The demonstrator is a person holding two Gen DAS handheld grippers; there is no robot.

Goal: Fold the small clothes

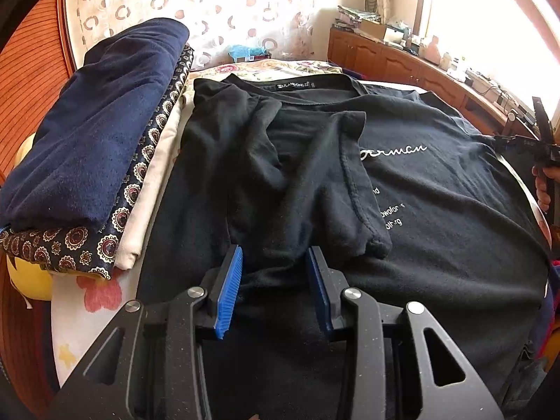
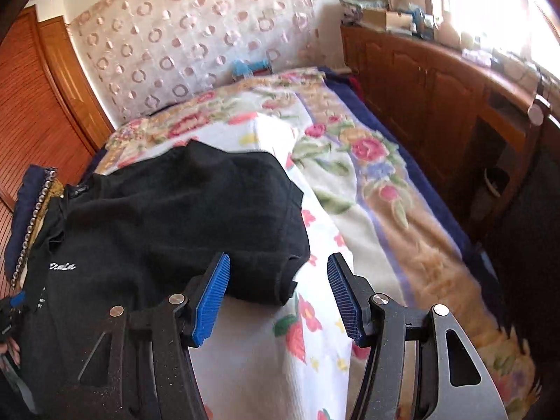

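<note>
**One sleeve folded in, the other still spread**

Nearest in the left wrist view, the left gripper [image 1: 274,287] hangs with its blue pads apart and nothing between them, just above the black T-shirt [image 1: 437,210]. The shirt lies front up on the bed, printed lettering showing, collar toward the far end. Directly ahead of the pads, one sleeve [image 1: 336,189] is turned inward over the chest, covering the start of the lettering; it looks like the first fold, with the open fingers placed right behind its cuff, probably to smooth or adjust it.

In the right wrist view the right gripper [image 2: 278,294] is likewise open and empty, poised over the other sleeve [image 2: 266,266], which lies flat, reaching out toward the side of the floral blanket [image 2: 350,210]. That placement suggests this sleeve is next to be pinched and folded in.

Beyond the shirt's other side, along the bed's edge, sits a stack of folded clothes [image 1: 98,147], navy on top of a patterned piece, seemingly finished work. Farther off stand the curtain [image 1: 210,10] and a wooden cabinet [image 1: 392,59].
</note>
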